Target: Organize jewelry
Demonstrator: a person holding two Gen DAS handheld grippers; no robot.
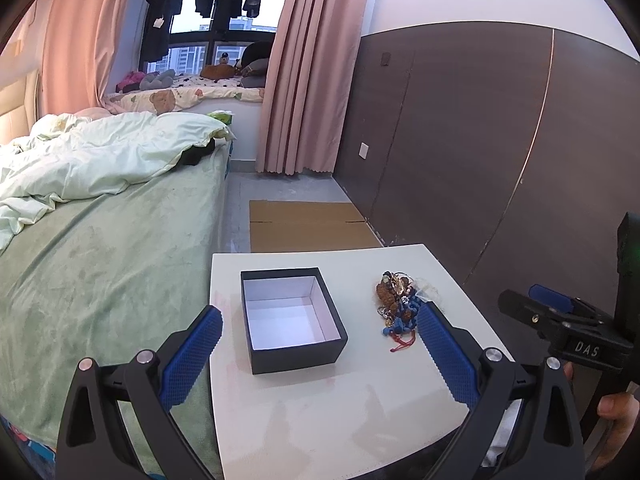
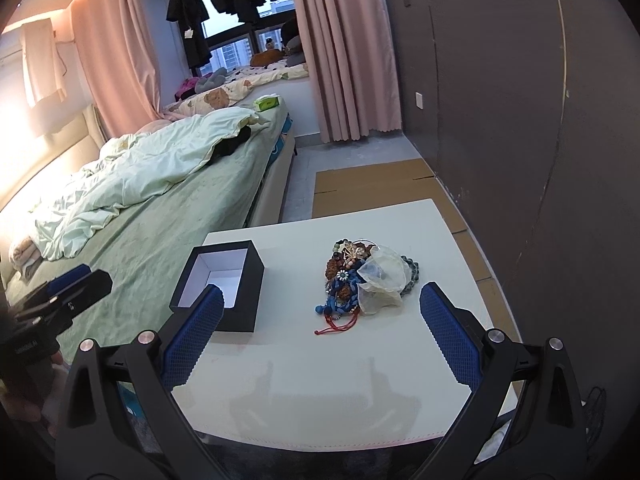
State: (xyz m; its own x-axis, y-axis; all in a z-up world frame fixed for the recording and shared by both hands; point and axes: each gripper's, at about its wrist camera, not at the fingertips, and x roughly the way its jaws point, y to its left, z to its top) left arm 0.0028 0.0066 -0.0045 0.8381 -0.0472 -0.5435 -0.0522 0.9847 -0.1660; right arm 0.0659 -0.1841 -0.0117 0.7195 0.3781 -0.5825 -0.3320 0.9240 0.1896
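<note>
Right wrist: bed (image 2: pixel 168 216), cardboard (image 2: pixel 372 188) (flattened)

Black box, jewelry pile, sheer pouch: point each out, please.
black box (image 1: pixel 296 354), left wrist view, front outer wall.
jewelry pile (image 2: pixel 344 280), right wrist view, beaded middle.
sheer pouch (image 2: pixel 382 280), right wrist view, translucent fabric.

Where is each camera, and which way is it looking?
Left wrist: sits on the left gripper, facing the open black box; its own open blue fingers show.
Right wrist: sits on the right gripper, facing the jewelry pile; its own open fingers show.
Shared: the white table, box, jewelry, bed and pink curtains.
</note>
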